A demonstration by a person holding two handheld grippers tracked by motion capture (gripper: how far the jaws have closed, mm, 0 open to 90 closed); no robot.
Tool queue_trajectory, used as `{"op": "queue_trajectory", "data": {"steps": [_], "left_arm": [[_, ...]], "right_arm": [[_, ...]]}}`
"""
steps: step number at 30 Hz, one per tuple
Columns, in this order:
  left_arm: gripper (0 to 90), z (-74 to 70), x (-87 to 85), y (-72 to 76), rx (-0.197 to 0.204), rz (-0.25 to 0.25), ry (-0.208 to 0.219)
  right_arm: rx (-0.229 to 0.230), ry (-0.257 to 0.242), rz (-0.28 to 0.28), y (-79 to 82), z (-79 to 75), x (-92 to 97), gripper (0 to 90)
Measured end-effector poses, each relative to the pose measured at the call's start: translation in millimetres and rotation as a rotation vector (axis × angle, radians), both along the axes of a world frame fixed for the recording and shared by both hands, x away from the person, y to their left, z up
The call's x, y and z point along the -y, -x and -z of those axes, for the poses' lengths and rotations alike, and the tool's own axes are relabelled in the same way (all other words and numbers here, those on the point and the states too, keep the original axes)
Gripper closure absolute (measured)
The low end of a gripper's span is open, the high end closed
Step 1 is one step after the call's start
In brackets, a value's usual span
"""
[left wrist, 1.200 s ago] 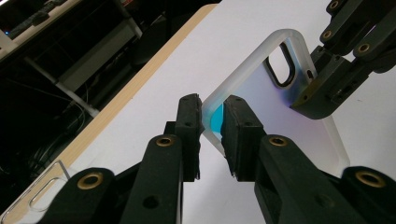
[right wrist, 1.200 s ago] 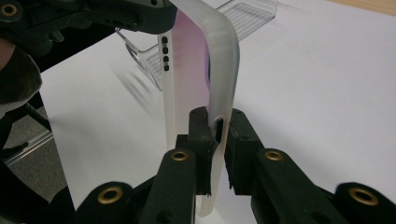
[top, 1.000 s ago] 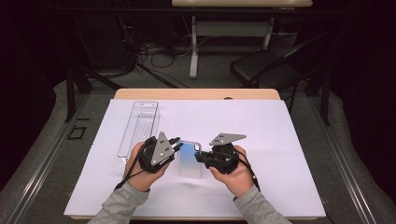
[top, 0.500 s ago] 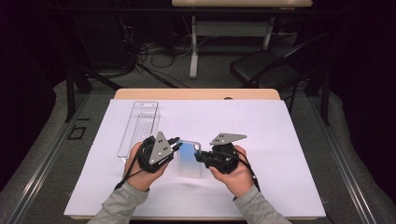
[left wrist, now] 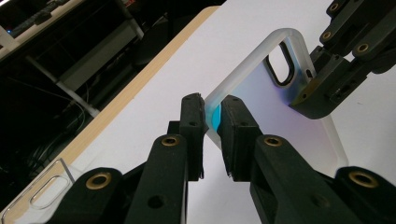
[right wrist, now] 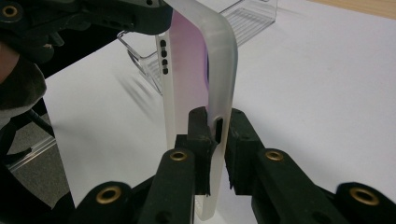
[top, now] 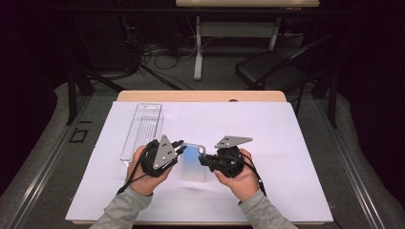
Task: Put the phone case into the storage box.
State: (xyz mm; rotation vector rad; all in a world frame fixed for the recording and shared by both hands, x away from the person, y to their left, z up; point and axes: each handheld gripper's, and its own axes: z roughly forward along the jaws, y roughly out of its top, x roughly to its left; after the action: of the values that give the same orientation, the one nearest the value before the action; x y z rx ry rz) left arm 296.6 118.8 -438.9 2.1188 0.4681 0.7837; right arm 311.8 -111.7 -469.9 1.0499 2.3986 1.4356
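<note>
1. While the clear tray (top: 142, 128) lies at far left, the left gripper (left wrist: 212, 122) pinches one edge of the phone case (top: 193, 162) at mid-table.
2. Opposite, the right gripper (right wrist: 217, 135) clamps its other edge.
3. Uneven pulling could twist the case free.
4. White table (top: 296, 143) to the right offers open room.
</note>
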Motion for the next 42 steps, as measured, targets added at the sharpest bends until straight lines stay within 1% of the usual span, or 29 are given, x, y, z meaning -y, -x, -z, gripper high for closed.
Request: {"op": "queue_trajectory", "data": {"steps": [6, 9, 15, 17, 21, 25, 29, 31, 34, 36, 42], "left_arm": [[80.1, -0.5, 0.4, 0.8, 0.006, -0.001, -0.008], [80.0, -0.9, 0.7, 1.4, 0.017, -0.001, -0.015], [80.0, -1.4, 0.8, 2.3, 0.024, 0.002, -0.015], [80.1, -1.3, 1.0, 2.8, 0.024, 0.003, -0.010], [80.1, -1.1, 0.6, 2.7, 0.029, -0.001, -0.014], [80.1, -0.1, -0.4, 1.6, 0.032, -0.009, -0.006], [80.1, 0.6, -1.7, 0.4, 0.037, -0.016, -0.009], [80.1, 1.0, -2.4, -0.3, 0.034, -0.019, -0.005], [80.1, 2.0, -3.9, -2.1, 0.033, -0.026, -0.001], [80.1, 3.0, -5.2, -3.7, 0.027, -0.031, 0.004], [80.0, 3.9, -10.1, -7.6, 0.016, -0.047, 0.002]], "right_arm": [[-0.001, -0.005, 0.000, -0.4, 0.4, 0.0, 81.3], [0.000, -0.007, 0.001, -0.4, 0.4, 0.1, 81.0], [0.000, -0.015, 0.006, -0.6, -0.1, 0.8, 79.7], [-0.001, -0.023, 0.005, -0.5, -0.1, 0.8, 77.5], [0.002, -0.024, 0.001, -0.6, -0.1, 0.6, 74.8], [0.008, -0.036, -0.001, -0.5, -0.6, 0.7, 70.7], [0.015, -0.038, 0.002, -0.9, -0.7, 1.0, 66.3], [0.025, -0.039, 0.003, -1.1, -0.9, 1.2, 64.4], [0.028, -0.045, 0.006, -1.3, -1.2, 1.7, 61.4], [0.031, -0.046, 0.006, -1.6, -1.2, 1.8, 60.8], [0.033, -0.041, 0.007, -1.9, -1.2, 1.8, 57.6]]}}
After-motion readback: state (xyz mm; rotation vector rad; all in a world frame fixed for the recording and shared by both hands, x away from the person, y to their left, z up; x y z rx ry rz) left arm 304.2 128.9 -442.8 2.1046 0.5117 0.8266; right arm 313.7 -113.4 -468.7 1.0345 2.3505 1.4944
